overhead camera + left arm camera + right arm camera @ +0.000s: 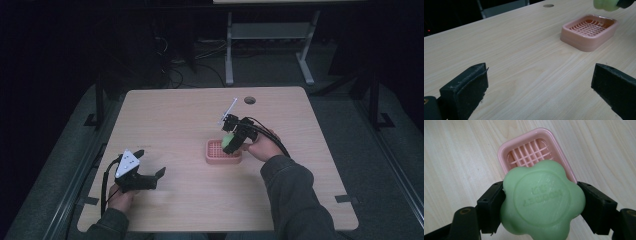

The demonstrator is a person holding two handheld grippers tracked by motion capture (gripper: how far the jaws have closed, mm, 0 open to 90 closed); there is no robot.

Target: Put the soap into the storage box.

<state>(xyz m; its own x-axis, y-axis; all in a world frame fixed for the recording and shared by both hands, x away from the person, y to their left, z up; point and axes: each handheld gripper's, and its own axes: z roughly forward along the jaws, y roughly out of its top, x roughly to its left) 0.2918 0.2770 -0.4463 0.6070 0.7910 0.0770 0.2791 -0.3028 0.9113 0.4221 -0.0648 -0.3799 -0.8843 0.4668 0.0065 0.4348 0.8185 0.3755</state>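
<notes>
Two jaws of the right gripper (pixel 541 202) clamp the green flower-shaped soap (pixel 541 200) mid-frame, just above the pink soap dish (pixel 506 152). Risk: rounded lobes slip, soap lands off-centre on the rim. Left gripper (pixel 539 87) gapes idle.

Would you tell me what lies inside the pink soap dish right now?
The pink soap dish shows a bare slatted grid; nothing rests in it. The green soap, clamped in the right gripper, hovers above and covers the dish's near end in the right gripper view.
</notes>
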